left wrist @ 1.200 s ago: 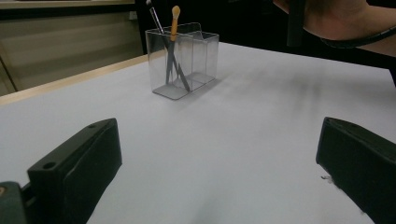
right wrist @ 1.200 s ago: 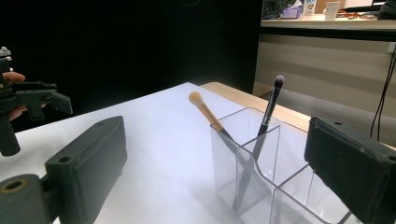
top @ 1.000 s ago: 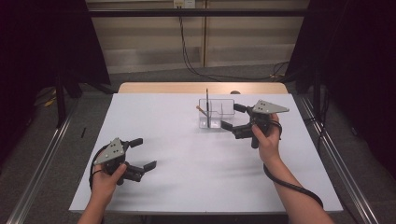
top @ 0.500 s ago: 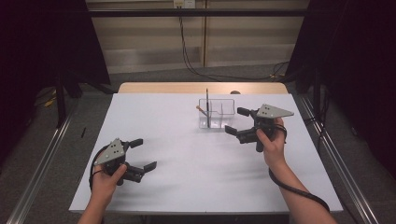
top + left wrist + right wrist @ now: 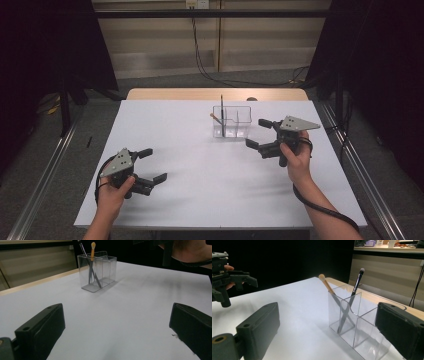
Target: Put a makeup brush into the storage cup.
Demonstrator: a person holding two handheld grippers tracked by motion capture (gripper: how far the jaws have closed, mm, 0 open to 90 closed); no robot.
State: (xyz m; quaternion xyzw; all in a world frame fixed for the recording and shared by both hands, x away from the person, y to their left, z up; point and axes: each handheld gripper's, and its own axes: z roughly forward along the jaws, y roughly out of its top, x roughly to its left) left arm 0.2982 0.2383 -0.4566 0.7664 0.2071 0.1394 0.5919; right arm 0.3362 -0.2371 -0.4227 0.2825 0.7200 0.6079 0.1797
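Clear organizer (image 5: 232, 121) with two makeup brushes (image 5: 342, 302): I am approaching it.
My right gripper (image 5: 266, 135) is hovering near, jaws wide and empty; next comes closing on one handle.

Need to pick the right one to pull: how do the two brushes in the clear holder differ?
The tan-tipped brush has a rounded pale tip and leans left in the right gripper view; the dark-tipped brush reaches higher and leans right, crossing it. Both stand tip-up in the same end compartment of the clear holder, untouched by either gripper.
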